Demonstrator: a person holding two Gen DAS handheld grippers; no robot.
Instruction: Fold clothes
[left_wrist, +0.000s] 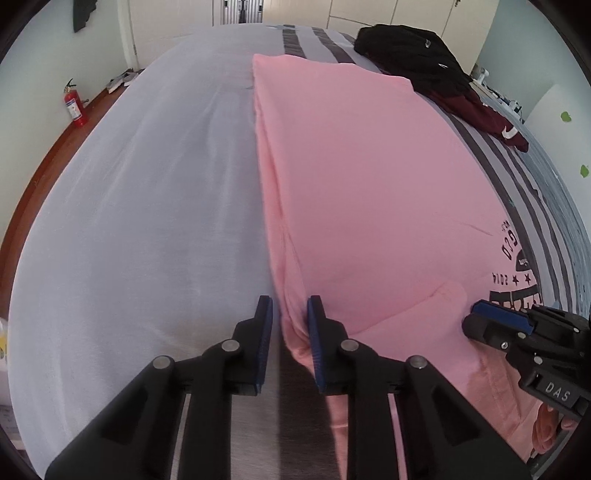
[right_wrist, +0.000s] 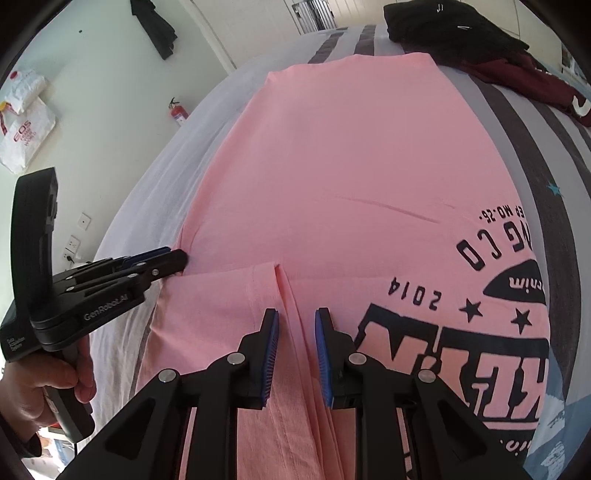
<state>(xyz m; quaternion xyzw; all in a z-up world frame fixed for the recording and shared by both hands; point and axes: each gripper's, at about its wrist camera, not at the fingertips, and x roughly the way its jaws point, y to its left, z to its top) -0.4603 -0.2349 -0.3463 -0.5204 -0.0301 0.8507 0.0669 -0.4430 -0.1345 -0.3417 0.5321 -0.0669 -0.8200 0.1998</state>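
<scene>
A pink T-shirt (left_wrist: 369, 184) with a dark printed logo lies flat on the bed; its left side is folded over, leaving a long straight edge. My left gripper (left_wrist: 290, 301) stands at the near end of that edge with a bunched ridge of pink cloth pinched between its blue pads. In the right wrist view it (right_wrist: 179, 260) bites the shirt's (right_wrist: 332, 166) left edge, and a hand (right_wrist: 40, 373) holds its handle. My right gripper (right_wrist: 295, 314) is shut on a raised pleat by the folded sleeve, left of the logo. It also shows at the edge of the left wrist view (left_wrist: 476, 314).
The bed's pale grey sheet (left_wrist: 147, 203) spreads wide to the left of the shirt. A black garment pile (left_wrist: 406, 51) and a maroon garment (left_wrist: 491, 118) lie at the far right corner. A red fire extinguisher (left_wrist: 75, 107) stands on the floor by the wall.
</scene>
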